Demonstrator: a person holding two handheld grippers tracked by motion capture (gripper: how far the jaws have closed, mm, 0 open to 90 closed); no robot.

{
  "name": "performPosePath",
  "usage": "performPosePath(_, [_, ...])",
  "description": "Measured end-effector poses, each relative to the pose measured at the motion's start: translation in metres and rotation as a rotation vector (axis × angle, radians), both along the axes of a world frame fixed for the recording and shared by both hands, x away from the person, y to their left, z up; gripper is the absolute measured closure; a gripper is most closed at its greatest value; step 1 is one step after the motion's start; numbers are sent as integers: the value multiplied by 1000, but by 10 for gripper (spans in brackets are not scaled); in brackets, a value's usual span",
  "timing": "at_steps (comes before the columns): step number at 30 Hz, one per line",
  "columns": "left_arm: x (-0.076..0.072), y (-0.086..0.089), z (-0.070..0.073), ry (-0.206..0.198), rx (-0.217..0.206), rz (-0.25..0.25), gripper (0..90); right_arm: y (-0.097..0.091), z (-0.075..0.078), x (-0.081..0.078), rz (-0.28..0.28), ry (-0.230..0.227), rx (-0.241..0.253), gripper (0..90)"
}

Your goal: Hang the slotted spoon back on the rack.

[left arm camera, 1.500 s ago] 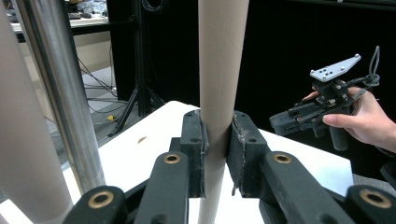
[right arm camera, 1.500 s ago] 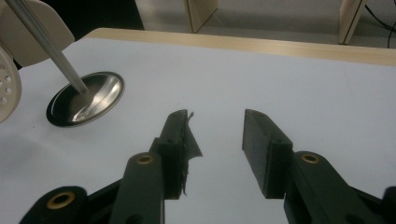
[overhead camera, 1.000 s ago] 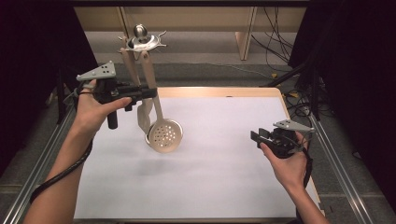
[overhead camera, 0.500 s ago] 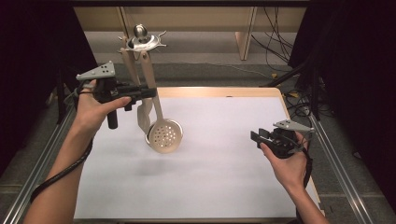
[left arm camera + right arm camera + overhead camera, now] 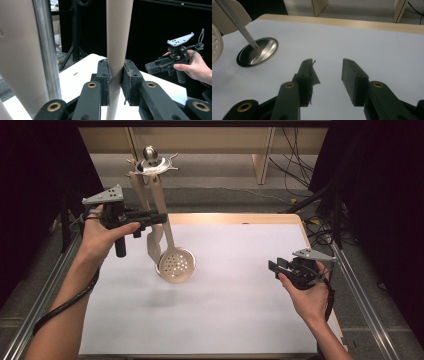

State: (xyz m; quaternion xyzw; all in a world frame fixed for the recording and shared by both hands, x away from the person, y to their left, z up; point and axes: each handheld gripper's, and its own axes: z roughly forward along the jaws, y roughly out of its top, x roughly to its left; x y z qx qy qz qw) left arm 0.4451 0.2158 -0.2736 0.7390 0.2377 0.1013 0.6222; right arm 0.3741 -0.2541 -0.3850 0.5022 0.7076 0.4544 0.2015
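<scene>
We have the left gripper (image 5: 159, 218) clamped on the handle of the slotted spoon (image 5: 175, 265), which hangs from the utensil rack (image 5: 151, 165) above the table (image 5: 240, 310); lifting it off remains. Our right gripper (image 5: 272, 267) waits open and empty.

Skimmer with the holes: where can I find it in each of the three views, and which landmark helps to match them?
High view: the skimmer is left of centre, its round perforated head low.
Left gripper view: its beige handle stands upright in the middle, clamped by the left gripper.
Right gripper view: part of its perforated head is at the left edge.
Shared landmark: the metal stand beside it.
</scene>
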Motion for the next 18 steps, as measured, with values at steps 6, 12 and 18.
performPosePath(6, [2, 1, -1, 0, -1, -6, 765, 0, 0, 0, -4, 5, 1, 616])
performPosePath(12, [3, 1, 0, 3, -2, -6, 765, 1, -1, 0, 0, -3, -7, 616])
performPosePath(18, [3, 3, -2, 13, -22, -11, 764, 1, 0, -1, -14, 12, 0, 616])
